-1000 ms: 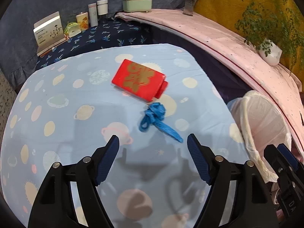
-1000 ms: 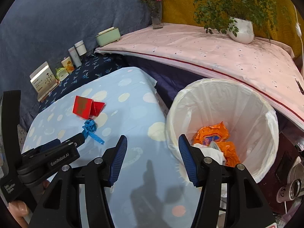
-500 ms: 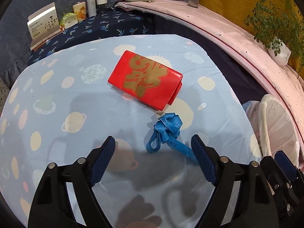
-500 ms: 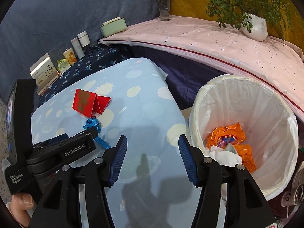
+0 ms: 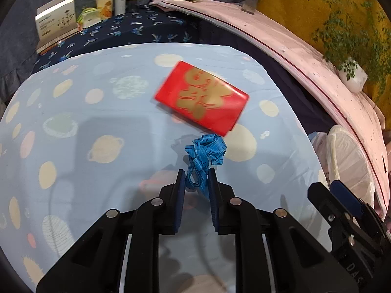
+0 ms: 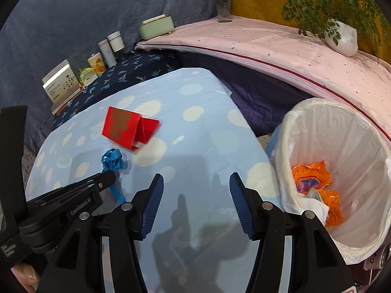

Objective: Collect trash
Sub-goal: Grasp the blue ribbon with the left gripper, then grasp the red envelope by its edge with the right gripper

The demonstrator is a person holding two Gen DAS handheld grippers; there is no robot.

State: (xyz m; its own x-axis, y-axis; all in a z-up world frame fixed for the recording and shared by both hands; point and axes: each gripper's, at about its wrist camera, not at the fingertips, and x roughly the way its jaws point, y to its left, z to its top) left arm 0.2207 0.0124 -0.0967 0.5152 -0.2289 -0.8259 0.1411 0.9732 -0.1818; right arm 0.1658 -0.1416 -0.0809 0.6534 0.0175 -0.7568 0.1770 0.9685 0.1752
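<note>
Between the fingers of the left gripper (image 5: 196, 185) sits the near tail of a blue ribbon (image 5: 204, 155), a crumpled tangle of tape lying on the desk (image 5: 102, 112) with its planet-print cloth; the two pads have come in close on either side of that tail and look to be pinching it, though whether they press it firmly I cannot tell. The ribbon's long axis runs almost straight away from the fingers, its bunched knot at the far end, just short of a red envelope (image 5: 202, 97) that lies flat and slantwise beyond it, near but apart from the knot. The right gripper (image 6: 195, 202) hovers over bare cloth with its fingers spread wide and nothing between them; it is the nearer of the two to the bin (image 6: 339, 131), a white-lined basket just off the desk's right edge. My judgement is that the coming move is a lift and a carry rightward across to that bin, so the tail's trailing length matters. Counted: one ribbon, one red envelope on the desk, one bin, and inside it two orange wrappers (image 6: 315, 175) with one scrap of white paper (image 6: 315, 202).
</note>
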